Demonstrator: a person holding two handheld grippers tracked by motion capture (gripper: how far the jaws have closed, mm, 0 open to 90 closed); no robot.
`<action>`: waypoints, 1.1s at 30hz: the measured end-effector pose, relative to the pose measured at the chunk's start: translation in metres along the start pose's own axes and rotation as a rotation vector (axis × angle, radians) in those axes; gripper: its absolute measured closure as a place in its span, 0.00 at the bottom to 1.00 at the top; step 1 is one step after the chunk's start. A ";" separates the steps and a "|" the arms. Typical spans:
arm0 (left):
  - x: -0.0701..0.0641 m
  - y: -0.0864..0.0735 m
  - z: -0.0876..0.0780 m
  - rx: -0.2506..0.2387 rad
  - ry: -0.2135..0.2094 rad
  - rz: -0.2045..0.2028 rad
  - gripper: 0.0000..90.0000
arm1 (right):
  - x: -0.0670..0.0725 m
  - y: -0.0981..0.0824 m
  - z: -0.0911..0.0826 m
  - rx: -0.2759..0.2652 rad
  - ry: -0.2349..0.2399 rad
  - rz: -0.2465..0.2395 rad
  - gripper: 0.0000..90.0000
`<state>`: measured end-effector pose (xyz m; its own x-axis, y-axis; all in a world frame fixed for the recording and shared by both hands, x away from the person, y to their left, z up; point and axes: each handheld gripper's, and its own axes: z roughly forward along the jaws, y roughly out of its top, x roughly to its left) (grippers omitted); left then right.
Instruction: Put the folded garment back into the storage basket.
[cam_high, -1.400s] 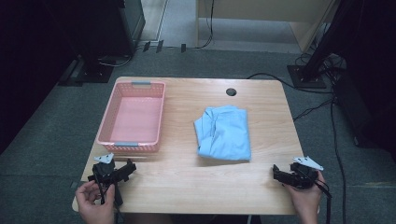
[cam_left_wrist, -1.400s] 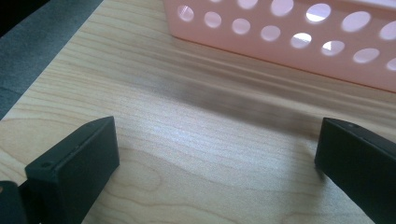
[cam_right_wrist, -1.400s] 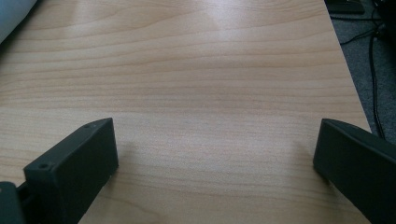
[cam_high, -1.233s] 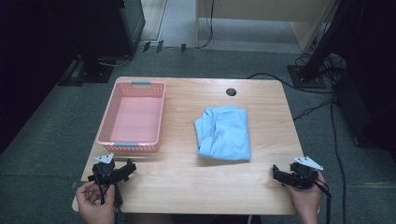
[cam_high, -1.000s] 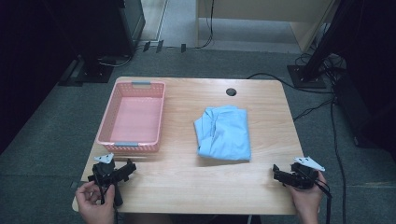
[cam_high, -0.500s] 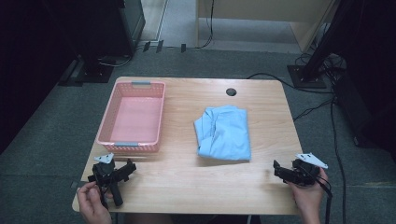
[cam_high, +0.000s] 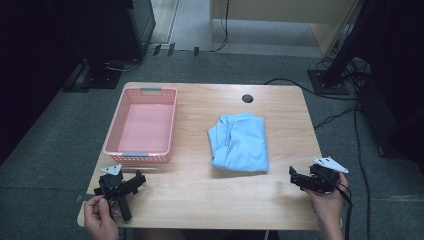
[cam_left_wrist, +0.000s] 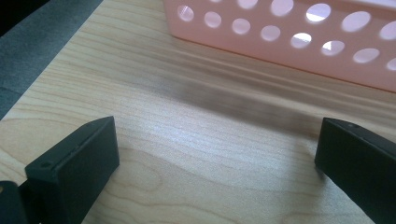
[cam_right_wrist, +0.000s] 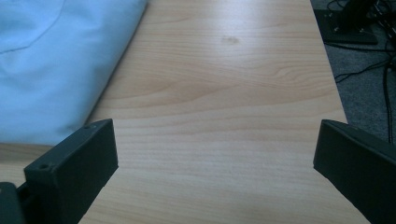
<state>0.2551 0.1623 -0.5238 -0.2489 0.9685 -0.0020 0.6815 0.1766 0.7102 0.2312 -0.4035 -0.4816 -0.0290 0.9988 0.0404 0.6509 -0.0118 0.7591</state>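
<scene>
A folded light-blue garment (cam_high: 240, 142) lies in the middle of the wooden table (cam_high: 200, 190); its edge fills the upper left of the right gripper view (cam_right_wrist: 56, 60). A pink perforated basket (cam_high: 142, 125) stands at the left, and its front wall (cam_left_wrist: 299, 42) crosses the top of the left gripper view. My left gripper (cam_high: 137, 180) rests near the front left corner, just in front of the basket, open with bare wood between its jaws. My right gripper (cam_high: 294, 176) sits at the front right, to the right of the garment, open and holding nothing.
A dark round cable hole (cam_high: 247, 98) lies at the table's far edge. Grey carpet surrounds the table, with cables (cam_high: 345, 100) and a black stand foot (cam_high: 327, 80) on the floor to the right. Bare wood stretches between the two grippers.
The left hand has shifted slightly back toward the front edge; the right gripper nudged a little. Garment and basket have not moved.
</scene>
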 end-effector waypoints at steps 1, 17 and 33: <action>0.000 0.000 0.000 0.000 0.000 0.000 0.00 | 0.003 0.004 0.001 -0.003 0.010 0.004 0.00; 0.000 0.000 0.000 -0.001 0.000 -0.002 0.00 | 0.028 0.036 0.009 -0.028 0.036 -0.035 0.00; 0.000 0.000 0.000 -0.001 0.000 -0.002 0.00 | 0.055 0.062 0.024 -0.023 0.086 -0.031 0.00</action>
<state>0.2552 0.1622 -0.5239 -0.2501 0.9682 -0.0032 0.6804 0.1782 0.7109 0.2882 -0.3477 -0.4475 -0.1142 0.9909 0.0714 0.6314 0.0169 0.7753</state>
